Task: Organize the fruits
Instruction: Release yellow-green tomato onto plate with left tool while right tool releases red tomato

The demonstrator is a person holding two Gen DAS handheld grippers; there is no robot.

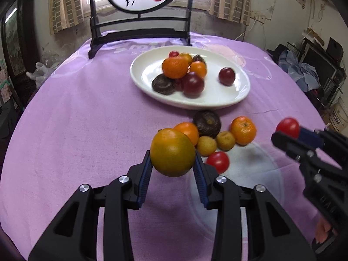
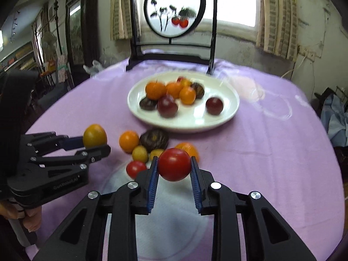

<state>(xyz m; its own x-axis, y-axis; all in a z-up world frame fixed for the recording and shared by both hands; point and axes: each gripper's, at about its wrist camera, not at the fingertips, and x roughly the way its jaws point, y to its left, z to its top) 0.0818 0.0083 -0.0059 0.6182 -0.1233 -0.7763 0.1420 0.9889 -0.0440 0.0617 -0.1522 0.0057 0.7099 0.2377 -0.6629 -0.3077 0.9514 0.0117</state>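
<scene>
My left gripper [image 1: 173, 165] is shut on a greenish-orange citrus fruit [image 1: 172, 153], held above the purple tablecloth; the same gripper [image 2: 95, 145] and the citrus fruit [image 2: 94, 135] show at the left of the right wrist view. My right gripper [image 2: 174, 169] is shut on a red tomato [image 2: 174, 164], lifted off the cloth; it appears at the right edge as the right gripper [image 1: 287, 134] with the tomato [image 1: 287, 127]. Loose fruit lies below: an orange [image 1: 243, 130], a dark wrinkled fruit [image 1: 207, 123], two small yellow-brown fruits [image 1: 206, 145], another tomato [image 1: 218, 162].
A white oval plate [image 1: 217, 100] farther back holds oranges, dark plums and a dark wrinkled fruit. Behind it stands a black-framed decorative screen [image 1: 141, 10]. The round table's purple cloth [image 1: 87, 119] drops off at the left and right edges. A hand [image 2: 30, 215] grips the left tool.
</scene>
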